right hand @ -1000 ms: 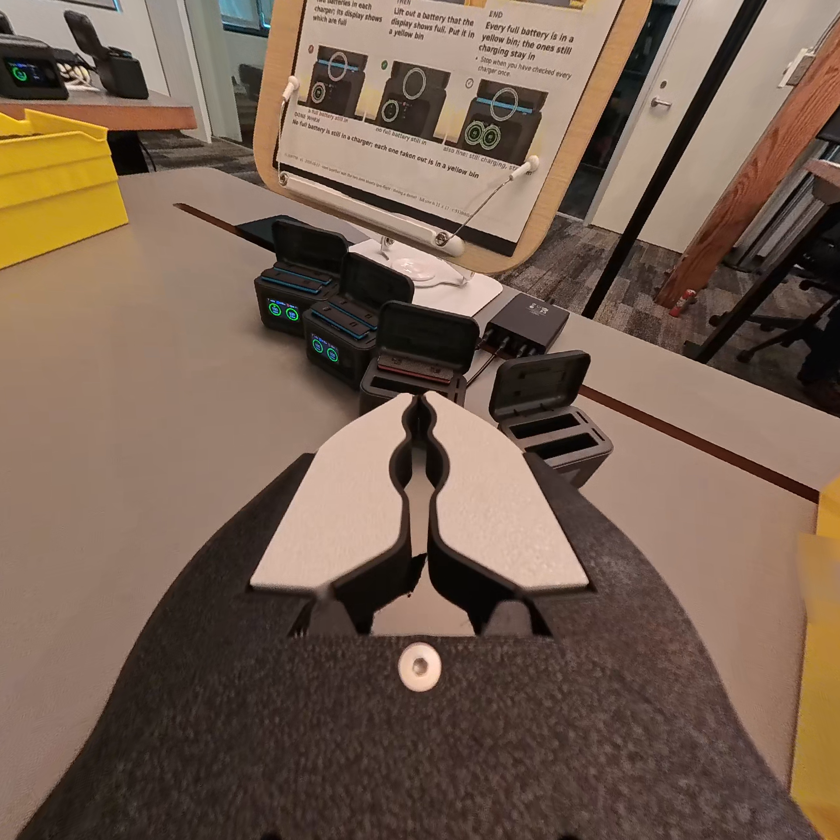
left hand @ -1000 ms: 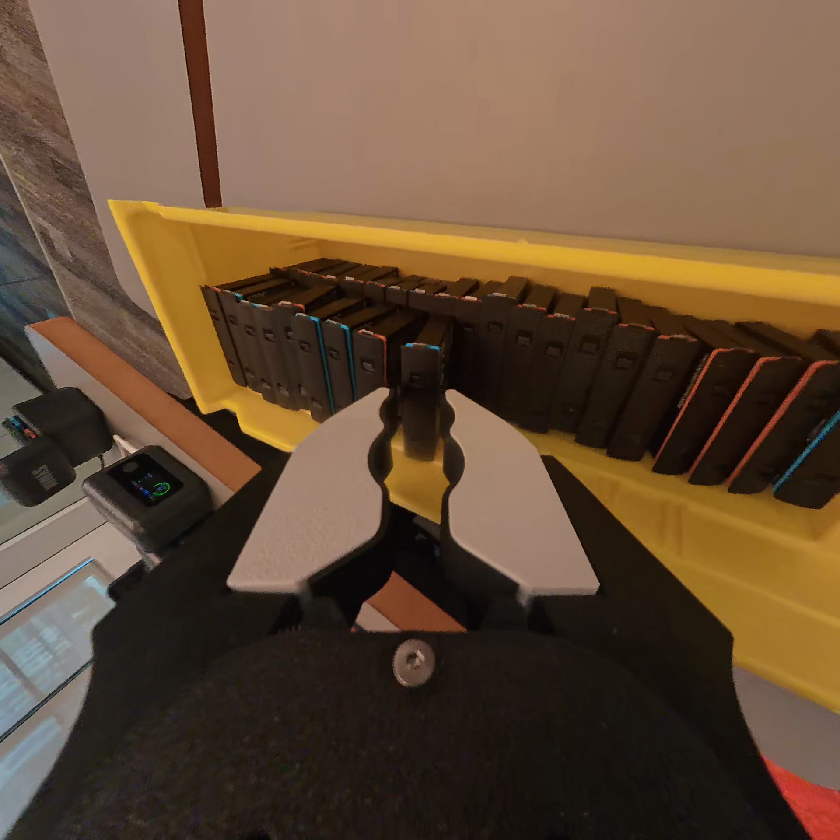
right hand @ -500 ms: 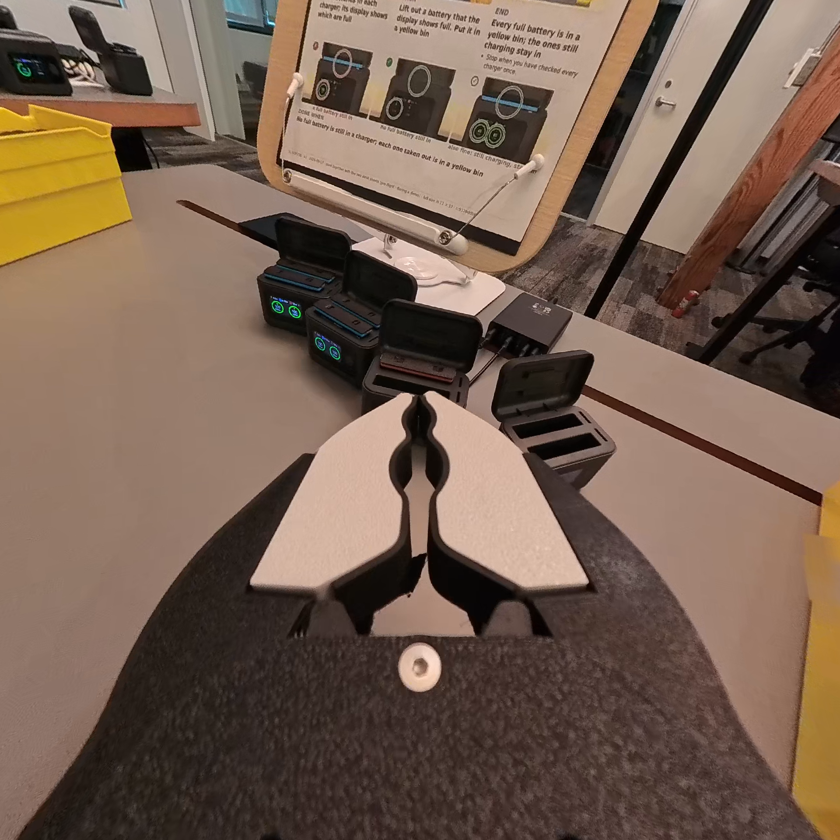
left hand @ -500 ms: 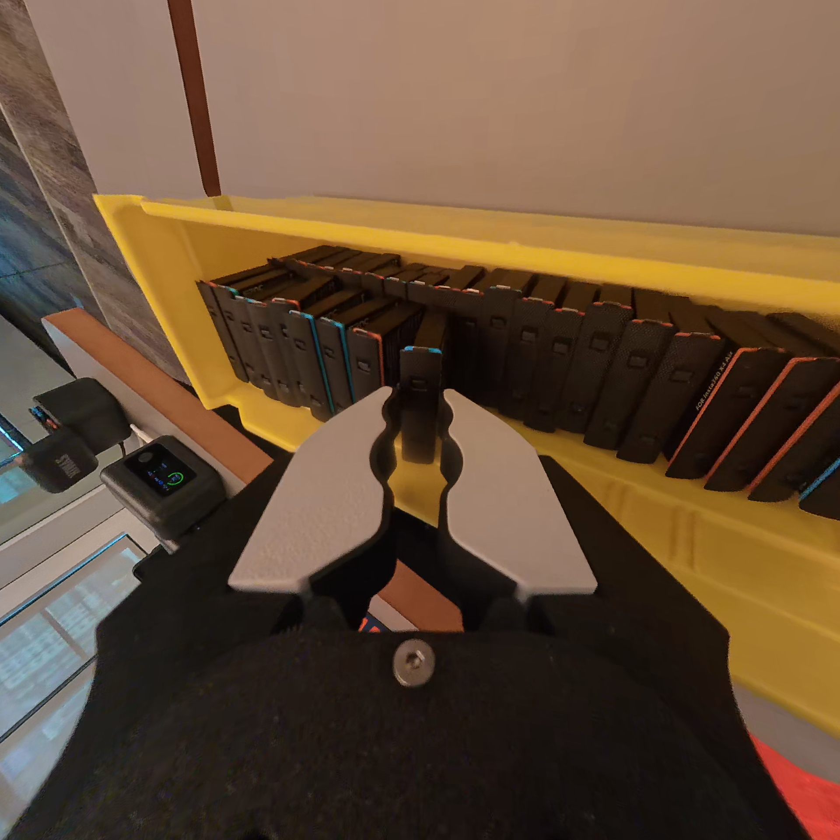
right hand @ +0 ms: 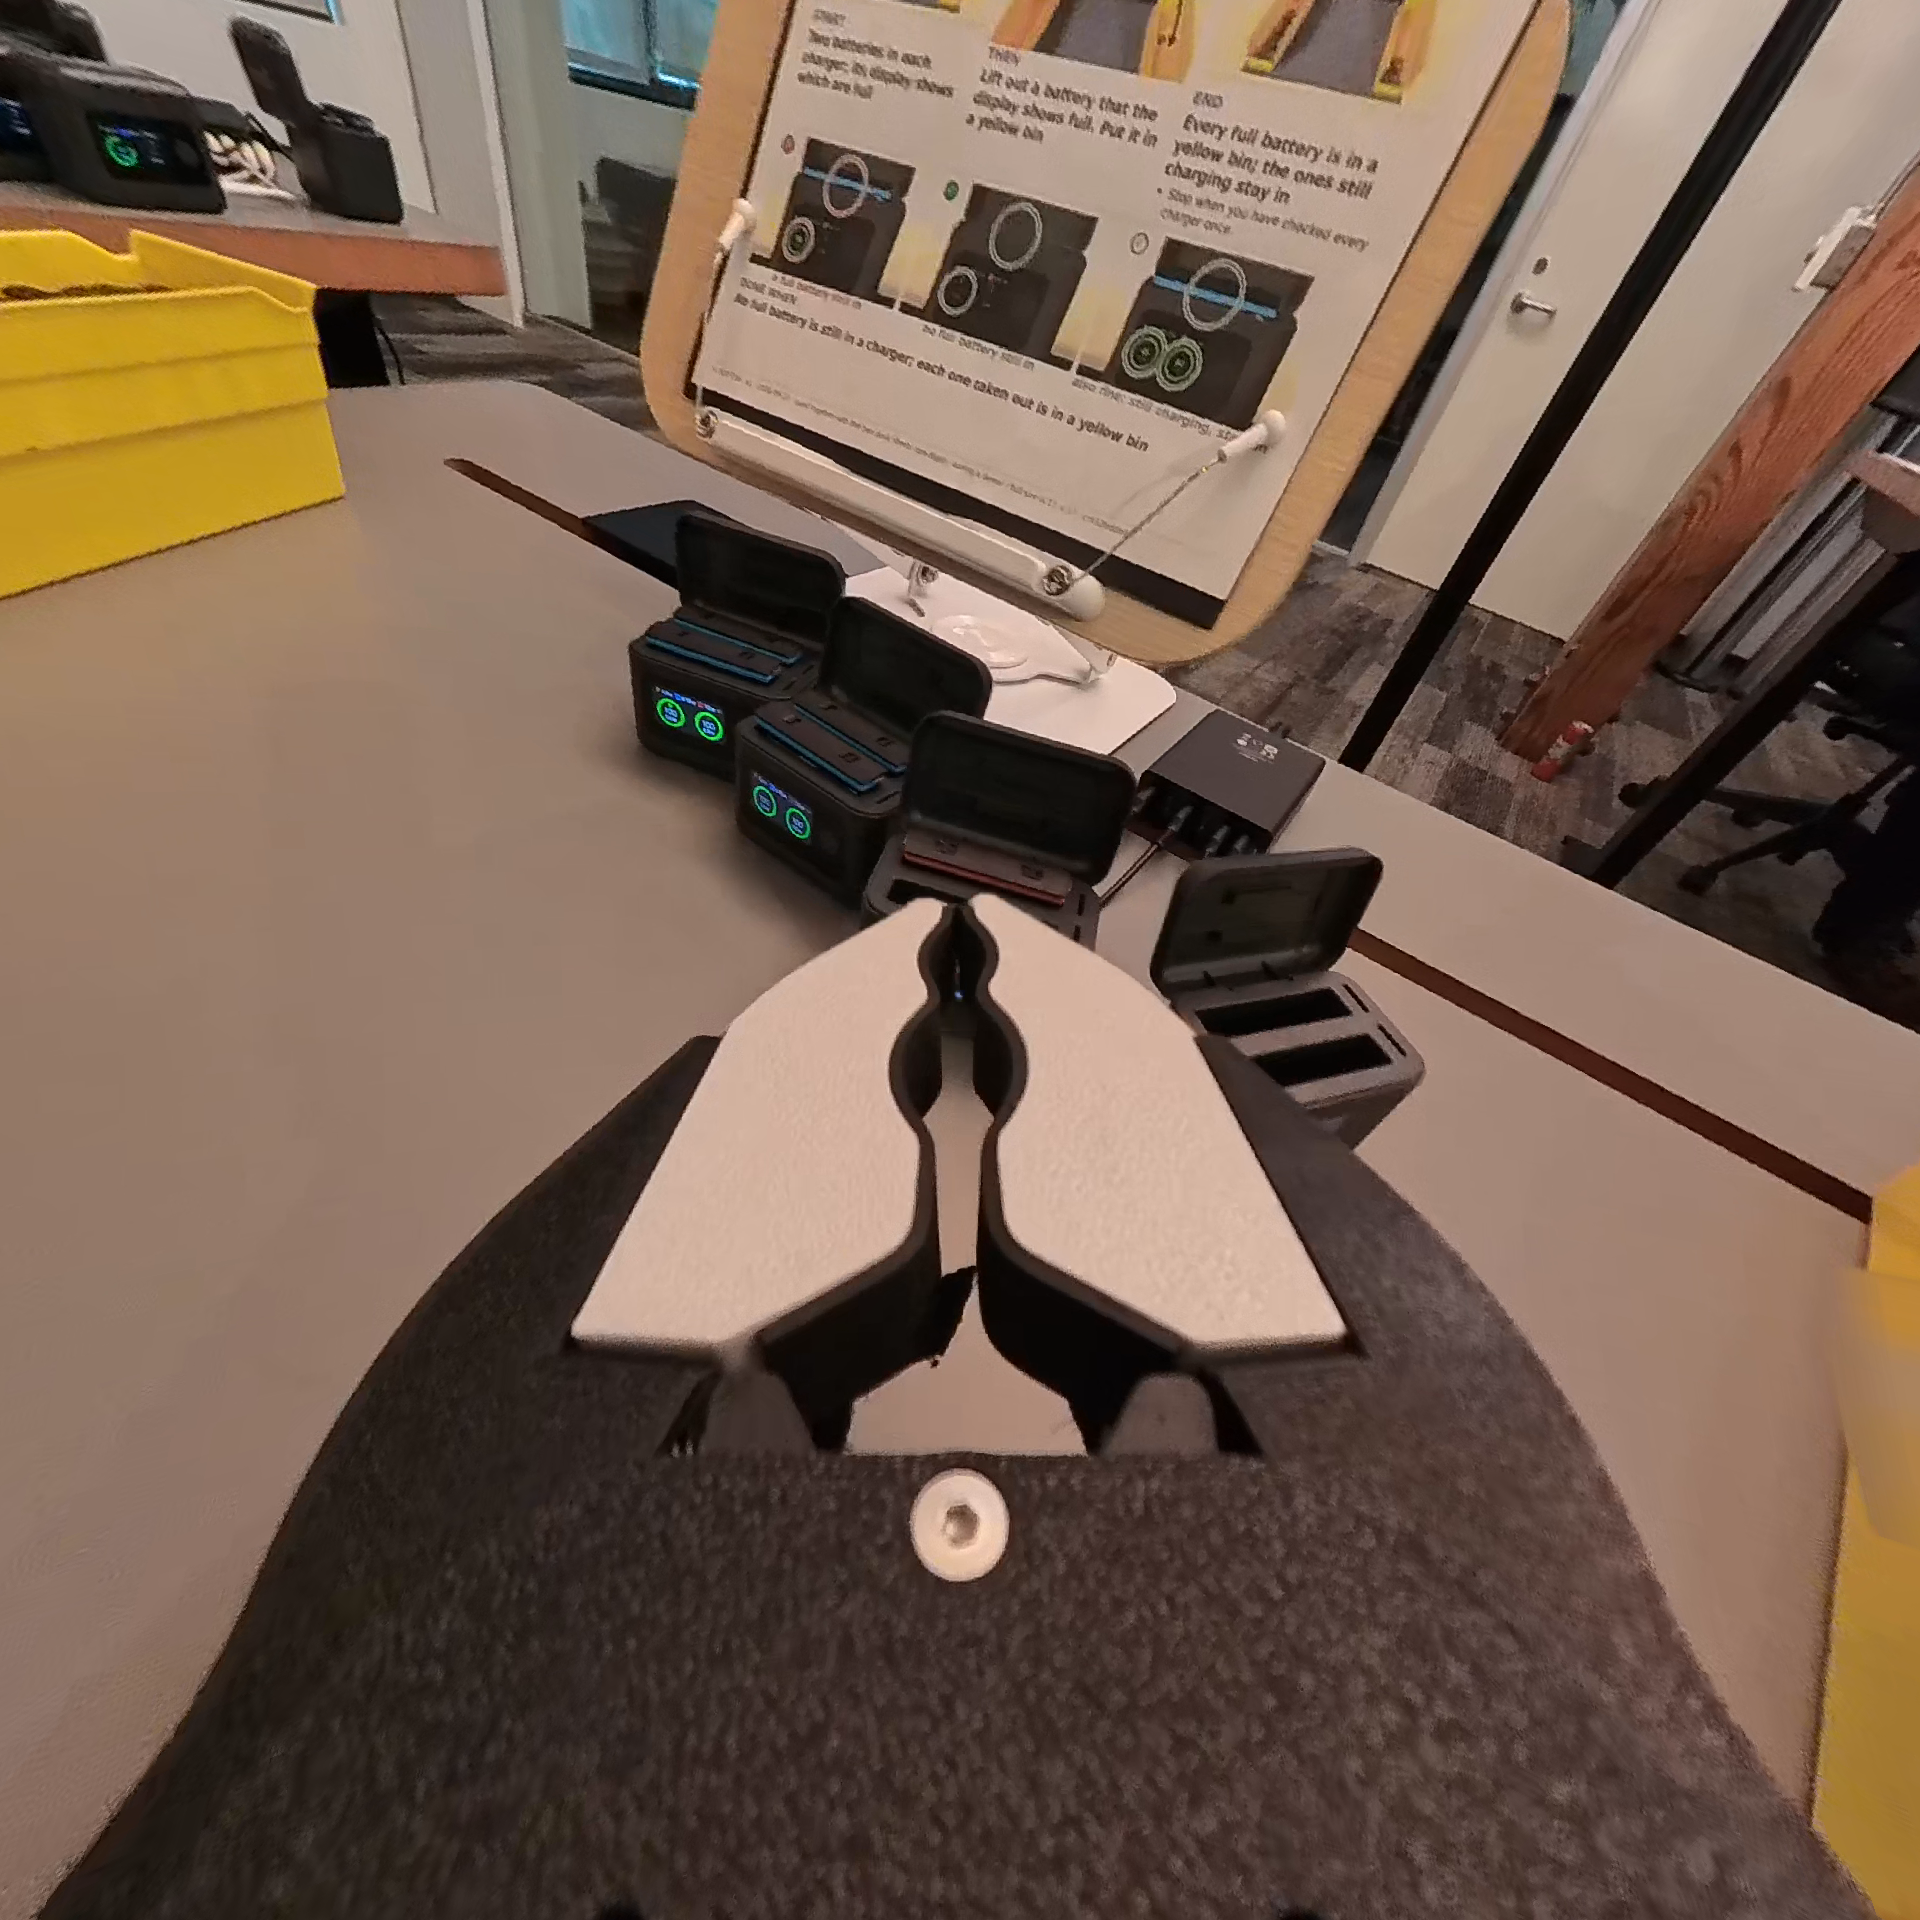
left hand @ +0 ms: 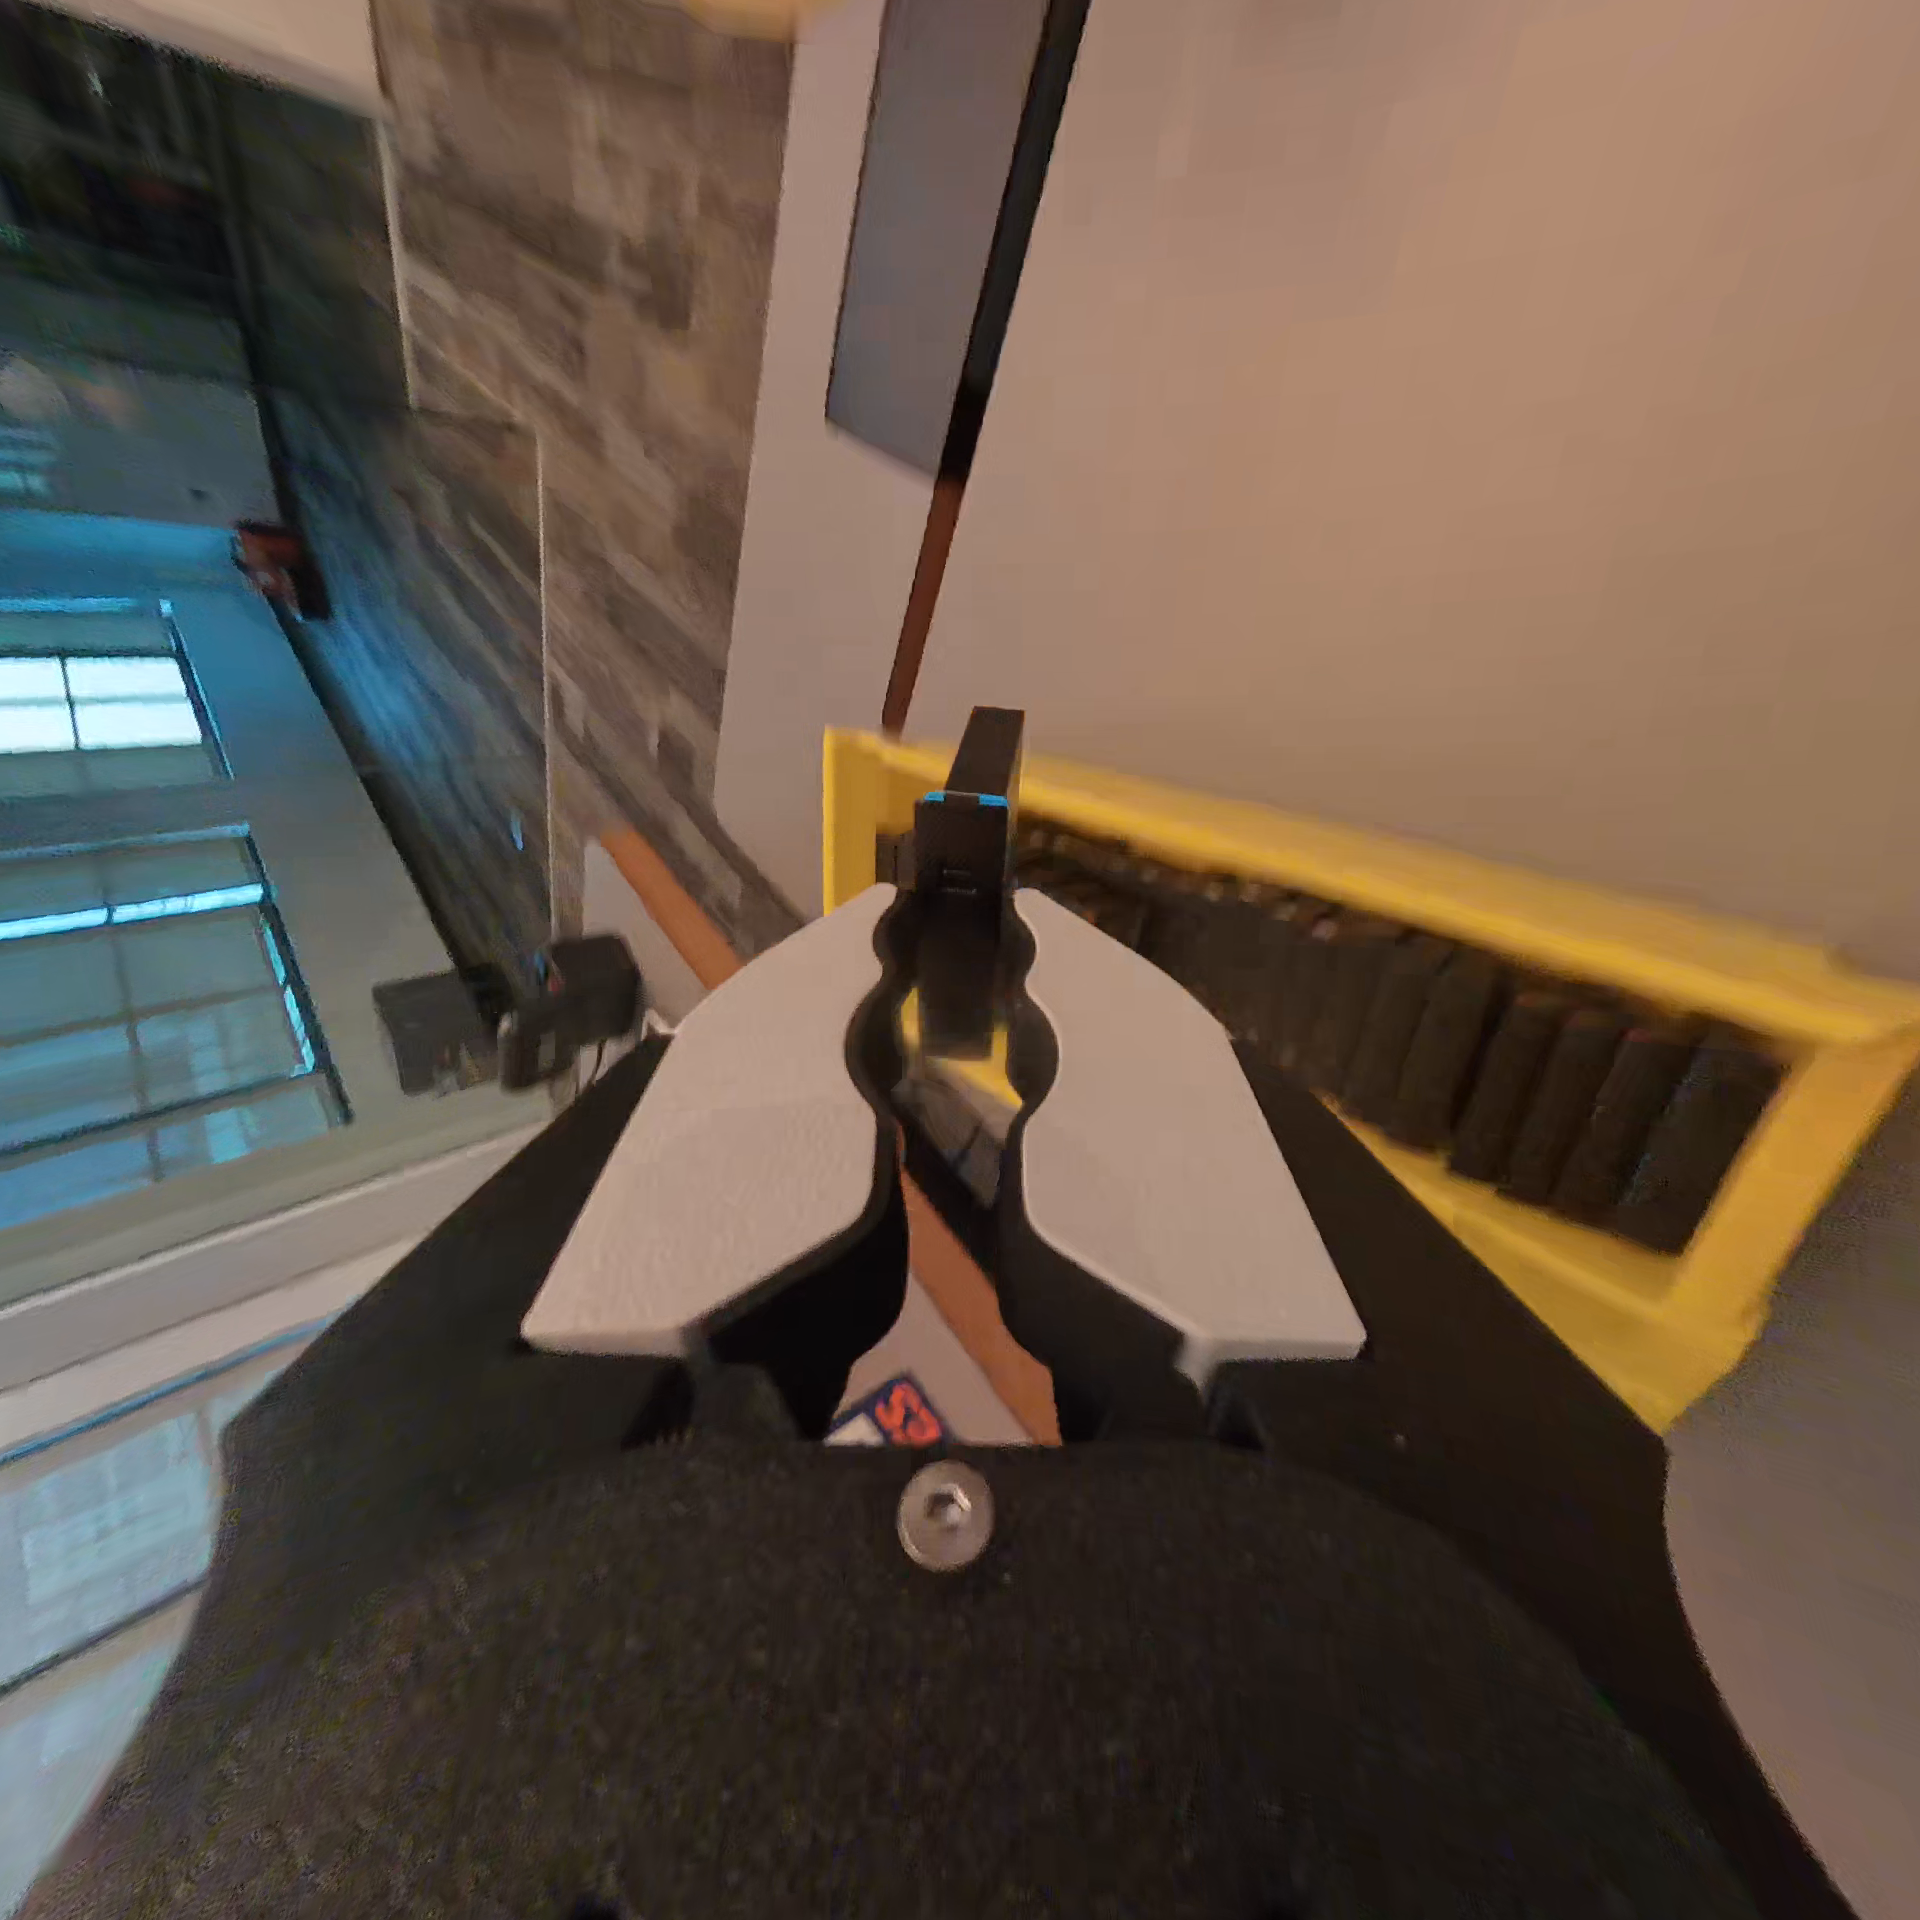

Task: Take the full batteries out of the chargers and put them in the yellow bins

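Observation:
My left gripper is shut on a black battery with a blue edge and holds it upright above the left end of a yellow bin. A row of black batteries stands in the bin. This view is tilted and blurred. My right gripper is shut and empty, above the grey table in front of a row of open chargers. Two chargers hold blue-edged batteries and show green rings. A third holds a red-edged battery. The fourth has empty slots.
A board with an instruction sheet stands behind the chargers, with a black power hub beside it. Stacked yellow bins sit at the table's left and another yellow bin at the right edge. More chargers are on a far table. About 50 centimeters separates my left fingertips from my right.
My left gripper has swung and pulled back with the battery, so the bin now lies farther off to the right. My right gripper stays shut and has barely moved.

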Demonstrator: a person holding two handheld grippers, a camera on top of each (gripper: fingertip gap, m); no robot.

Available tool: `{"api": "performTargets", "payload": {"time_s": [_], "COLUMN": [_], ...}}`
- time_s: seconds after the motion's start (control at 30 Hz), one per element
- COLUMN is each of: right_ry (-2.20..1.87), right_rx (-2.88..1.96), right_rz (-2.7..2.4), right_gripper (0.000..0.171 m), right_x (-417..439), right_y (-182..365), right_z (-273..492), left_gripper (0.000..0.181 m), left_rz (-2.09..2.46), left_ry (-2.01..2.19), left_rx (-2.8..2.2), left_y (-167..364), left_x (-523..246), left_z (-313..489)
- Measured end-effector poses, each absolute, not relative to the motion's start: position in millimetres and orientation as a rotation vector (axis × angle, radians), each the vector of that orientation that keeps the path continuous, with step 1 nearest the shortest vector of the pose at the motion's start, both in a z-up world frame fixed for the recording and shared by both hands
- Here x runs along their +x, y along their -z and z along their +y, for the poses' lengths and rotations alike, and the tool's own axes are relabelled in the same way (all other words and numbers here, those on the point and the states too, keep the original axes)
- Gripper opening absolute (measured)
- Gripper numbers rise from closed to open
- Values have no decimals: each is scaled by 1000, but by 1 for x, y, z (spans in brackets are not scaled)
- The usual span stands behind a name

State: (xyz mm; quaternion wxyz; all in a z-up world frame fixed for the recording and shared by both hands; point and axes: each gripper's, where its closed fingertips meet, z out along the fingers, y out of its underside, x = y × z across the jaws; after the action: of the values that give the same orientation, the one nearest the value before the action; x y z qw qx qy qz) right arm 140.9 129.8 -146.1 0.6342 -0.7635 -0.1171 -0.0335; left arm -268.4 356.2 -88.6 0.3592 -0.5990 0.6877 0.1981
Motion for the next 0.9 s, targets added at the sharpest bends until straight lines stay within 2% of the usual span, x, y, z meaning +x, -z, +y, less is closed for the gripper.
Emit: {"api": "performTargets", "payload": {"time_s": [0.2, 0.5, 0.7, 0.77, 0.8, 0.9], "right_ry": [34, -1, 17, 13, 7, -85], "right_rx": [-1679, -1662, -1697, -1714, -1719, -1716], "right_rz": [-453, -858, -1004, -1042, -1066, -1042], "right_gripper": [7, 23, 30, 27, 15, 11], "right_x": [104, 38, 26, 25, 24, 24], "right_y": [139, 162, 181, 188, 191, 190], "right_z": [125, 109, 102, 99, 97, 95], "left_gripper": [15, 15, 15, 15, 15, 15], "left_rz": [1839, 1989, 2105, 2137, 2144, 2120], "left_ry": [-119, 337, 452, 445, 442, 502], "left_rx": [-1366, -1144, -1012, -984, -976, -969], "left_y": [92, 146, 178, 185, 187, 187], "left_x": [-172, -44, 9, 17, 20, 23], "left_z": [279, 167, 111, 103, 100, 98]}}
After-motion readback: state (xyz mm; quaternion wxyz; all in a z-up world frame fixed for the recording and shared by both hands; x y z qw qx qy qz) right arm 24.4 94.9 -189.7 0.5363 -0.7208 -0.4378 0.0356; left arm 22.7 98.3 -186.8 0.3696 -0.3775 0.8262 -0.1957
